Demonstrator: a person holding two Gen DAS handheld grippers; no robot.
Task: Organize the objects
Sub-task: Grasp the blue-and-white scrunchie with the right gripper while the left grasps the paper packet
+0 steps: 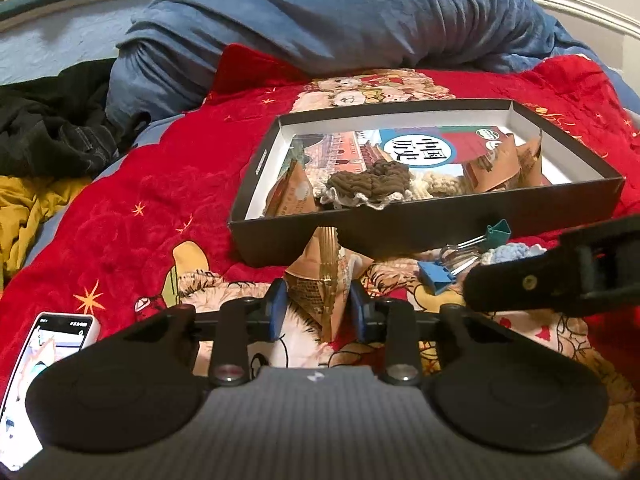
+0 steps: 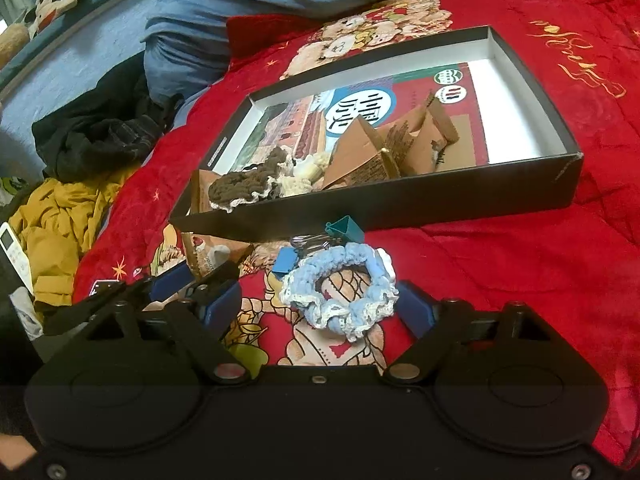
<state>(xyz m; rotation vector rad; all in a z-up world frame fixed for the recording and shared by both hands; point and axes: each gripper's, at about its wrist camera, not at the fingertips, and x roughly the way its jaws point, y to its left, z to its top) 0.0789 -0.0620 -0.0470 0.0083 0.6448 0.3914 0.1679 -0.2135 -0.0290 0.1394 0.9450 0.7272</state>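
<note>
A black box (image 1: 424,236) (image 2: 400,204) lies on the red blanket. It holds a book, brown and cream crocheted scrunchies (image 1: 372,184) (image 2: 244,184) and brown snack packets (image 2: 384,144). My left gripper (image 1: 320,300) is shut on a brown snack packet (image 1: 324,276) just in front of the box. My right gripper (image 2: 320,304) is open around a light blue crocheted scrunchie (image 2: 340,292) that lies on the blanket. Blue and teal binder clips (image 2: 316,244) (image 1: 464,256) lie between the scrunchie and the box.
A blue duvet (image 1: 320,20) is piled behind the box. Dark and yellow clothes (image 2: 80,160) lie at the left. A phone (image 1: 40,360) lies at the left gripper's left side. A white remote (image 2: 12,252) is at the left edge.
</note>
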